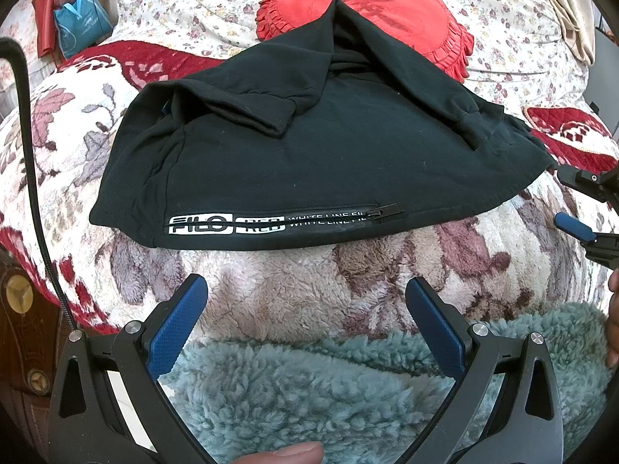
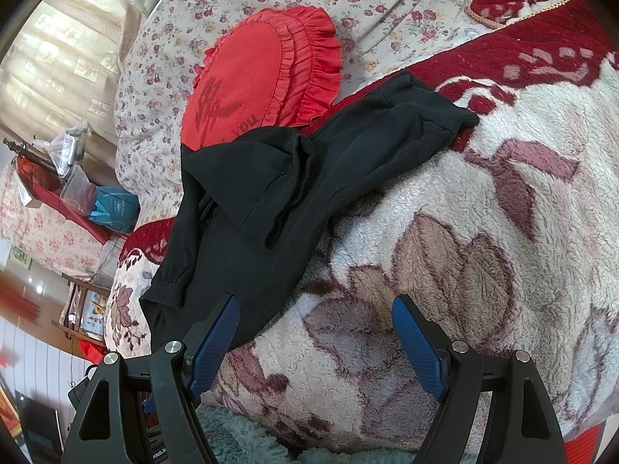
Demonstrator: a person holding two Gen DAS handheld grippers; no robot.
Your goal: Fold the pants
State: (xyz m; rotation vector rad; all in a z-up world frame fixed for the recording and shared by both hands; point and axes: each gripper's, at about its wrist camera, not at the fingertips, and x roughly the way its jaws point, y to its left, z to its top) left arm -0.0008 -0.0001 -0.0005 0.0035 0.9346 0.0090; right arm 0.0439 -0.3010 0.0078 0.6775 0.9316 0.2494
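Both tools hold nothing. Left gripper (image 1: 305, 290) hovers with its 2 blue pads (image 1: 176, 328) spread wide over the fleece floral blanket (image 1: 271, 282), just short of the black pants (image 1: 309, 154). These pants lie folded into a compact bundle on the blanket, cuffed legs doubled over the top, zipper pocket (image 1: 383, 212) facing the camera. Behind them sits a red ruffled cushion (image 1: 367, 4). Right gripper (image 2: 313, 321) is equally wide apart, its left pad just over the pants' near edge.
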